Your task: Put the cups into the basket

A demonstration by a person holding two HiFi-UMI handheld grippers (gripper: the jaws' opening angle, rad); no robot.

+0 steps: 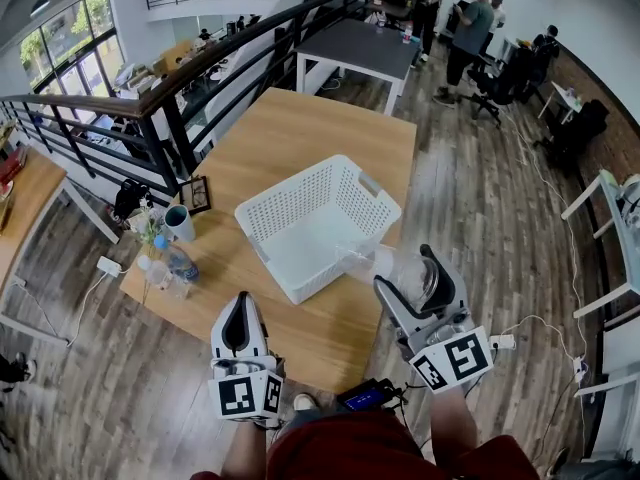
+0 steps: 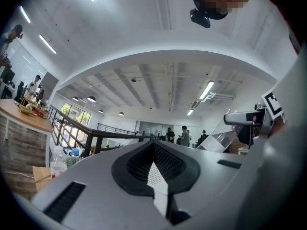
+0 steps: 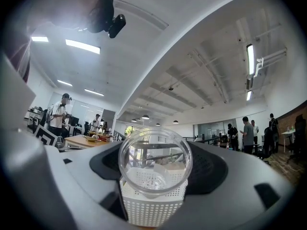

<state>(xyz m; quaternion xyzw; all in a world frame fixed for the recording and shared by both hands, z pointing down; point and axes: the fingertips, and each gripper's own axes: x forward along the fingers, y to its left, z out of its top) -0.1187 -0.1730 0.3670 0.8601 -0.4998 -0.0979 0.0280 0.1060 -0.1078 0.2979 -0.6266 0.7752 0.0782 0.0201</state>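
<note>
Right tongs (image 1: 428, 268) grip a clear cup (image 3: 154, 162) just beside the basket (image 1: 300, 183). I'd lift it over the rim, lower it, then release. Left tongs (image 1: 240, 320) are closed and empty.

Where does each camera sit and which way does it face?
Head view: on the person's head, steeply down at light wooden table, white perforated plastic basket, left tongs, right tongs, forearms.
Left gripper view: on the left tongs, along its grey jaws toward a black railing.
Right gripper view: on the right tongs, along its jaws holding a clear plastic cup.
Shared: head and right gripper views show basket and cup.
</note>
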